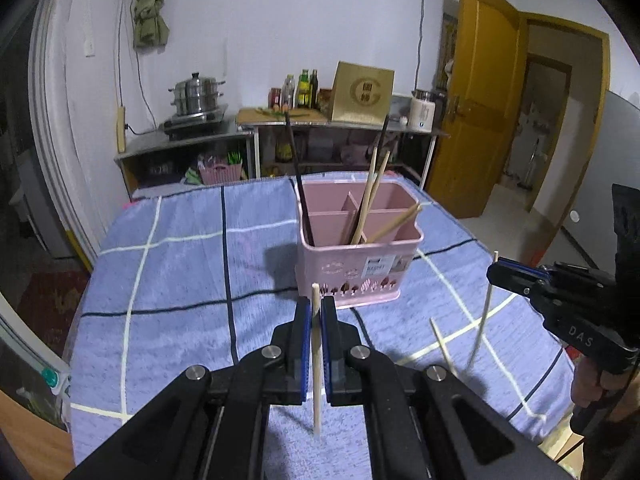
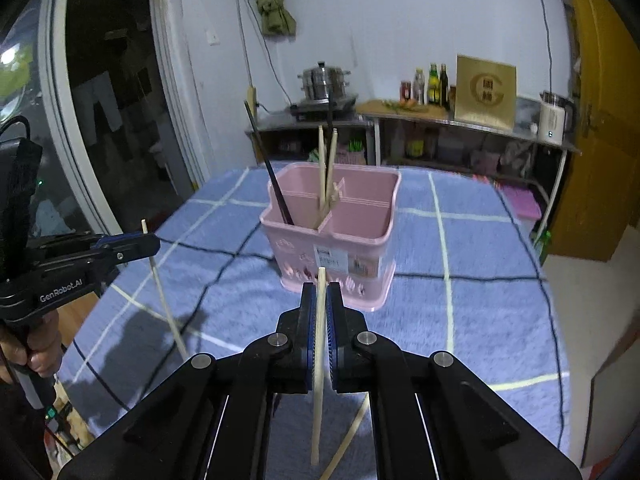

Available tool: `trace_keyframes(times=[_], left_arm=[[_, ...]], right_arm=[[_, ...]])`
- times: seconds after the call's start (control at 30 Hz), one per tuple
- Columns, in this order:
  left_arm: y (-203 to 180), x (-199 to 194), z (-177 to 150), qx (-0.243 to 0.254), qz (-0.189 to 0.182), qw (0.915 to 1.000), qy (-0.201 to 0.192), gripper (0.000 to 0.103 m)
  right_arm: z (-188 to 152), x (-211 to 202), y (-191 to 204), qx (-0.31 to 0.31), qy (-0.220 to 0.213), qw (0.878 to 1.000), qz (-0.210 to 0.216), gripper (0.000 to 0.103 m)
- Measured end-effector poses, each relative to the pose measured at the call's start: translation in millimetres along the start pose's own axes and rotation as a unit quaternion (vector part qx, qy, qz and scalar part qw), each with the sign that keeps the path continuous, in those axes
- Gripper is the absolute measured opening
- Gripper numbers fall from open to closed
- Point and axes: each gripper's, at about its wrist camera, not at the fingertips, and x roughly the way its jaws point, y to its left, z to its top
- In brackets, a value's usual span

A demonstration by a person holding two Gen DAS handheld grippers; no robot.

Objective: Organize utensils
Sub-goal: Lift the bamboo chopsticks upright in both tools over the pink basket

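Both grippers loaded, each clamped on one pale wooden chopstick held near upright.

Left black two-finger gripper [image 1: 316, 320]: blue-padded jaws closed to a narrow slit on a light wooden chopstick [image 1: 316, 364], long axis vertical, tip just above the fingertips, lower end hanging free above the blue checked towel covering the table [image 1: 180, 272]. Seen also in the right wrist view at left [image 2: 132, 246], with its chopstick [image 2: 160, 292] slanting down toward the cloth.

Right black two-finger gripper [image 2: 321, 304]: jaws likewise pinched on a second pale wooden chopstick [image 2: 318, 360], axis near vertical, slightly tilted. Visible in the left wrist view at far right [image 1: 504, 274], stick [image 1: 482, 320] hanging below.

Pink plastic utensil caddy with internal dividers [image 1: 356, 276] standing on the towel, far of both grippers and roughly straight ahead of each; apart from both, no contact. Already inside: two black chopsticks [image 1: 298, 184] and several pale wooden ones [image 1: 370, 200], leaning in the compartments; which compartment each occupies cannot be told with certainty.

One further pale wooden chopstick [image 1: 442, 346] near the right gripper, apparently resting on the cloth.

Judgement: held sticks already aligned upright, matching the caddy's open top; coming move turns on carrying each forward and over the near rim, then lowering. Neither gripper clearly nearer. Risk: lower ends catching the near wall or a divider.
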Motion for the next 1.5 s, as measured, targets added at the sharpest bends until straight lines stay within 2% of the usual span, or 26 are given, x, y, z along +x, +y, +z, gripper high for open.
trace_keyframes(times=[0.13,0.57,0.83,1.07,1.5], left_arm=[[-3,-12,3,0.001,-0.003,0.9999,-0.010,0.005],[-10,-23,5,0.006,-0.016,0.9997,-0.017,0.005],[-12,-24,16,0.007,-0.028,0.9994,-0.020,0.005],[-11,-30,43,0.007,-0.035,0.9986,-0.039,0.005],[-3,-28,106,0.002,-0.023,0.9969,-0.075,0.005]], right_arm=[[3,-9,5,-0.006,-0.015,1.000,0.002,0.005],[3,-17,9,-0.016,-0.023,1.000,0.006,0.005],[10,-18,16,-0.026,-0.031,0.999,0.007,0.005],[26,-19,20,-0.036,-0.046,0.998,0.013,0.005],[80,-20,24,-0.039,-0.100,0.994,0.030,0.004]])
